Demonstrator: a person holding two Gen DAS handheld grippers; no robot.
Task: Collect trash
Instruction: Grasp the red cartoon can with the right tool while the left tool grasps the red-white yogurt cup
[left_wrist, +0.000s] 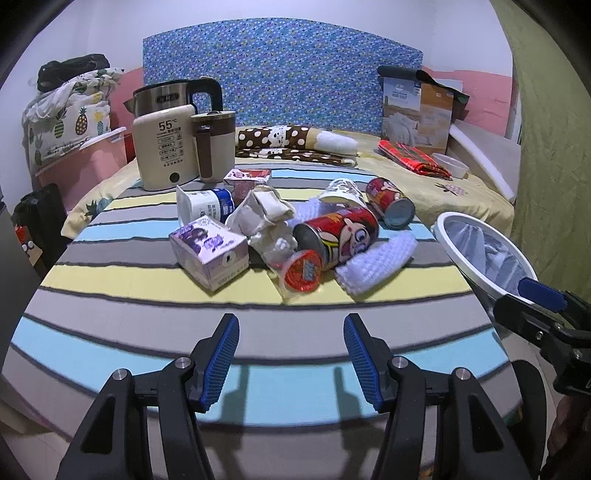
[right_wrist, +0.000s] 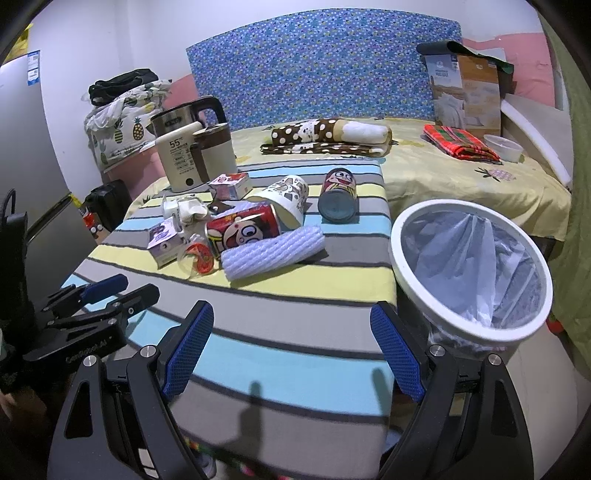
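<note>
- Trash (left_wrist: 280, 236) lies in a heap near the middle of the striped worktop (left_wrist: 147, 295), ahead of both your grippers and well apart from them.
- Hard to read: the crumpled white wrapper (left_wrist: 266, 218) at the heap's centre hides whatever sits under it, and the print on the purple carton (left_wrist: 208, 249) is too small to make out.
- The small red-lidded cup (left_wrist: 301, 271) is partly tucked under the big can (left_wrist: 338, 234); its clear body is barely visible.
- Shapes and materials: two red cartoon-printed metal cans on their sides, the second can (right_wrist: 338, 197) nearer the far right edge; a tipped paper cup (right_wrist: 282, 201); a ribbed white foam sleeve (right_wrist: 271, 249) closest to you.
- The white-rimmed bin (right_wrist: 469, 269), lined with a thin clear bag, stands just off the worktop's right edge, touching your right gripper's outer finger in view.
- Your left gripper (left_wrist: 290, 363) is released, blue ribbed pads spread, grasping nothing.
- Your right gripper (right_wrist: 291, 350) is likewise spread wide and unloaded.
</note>
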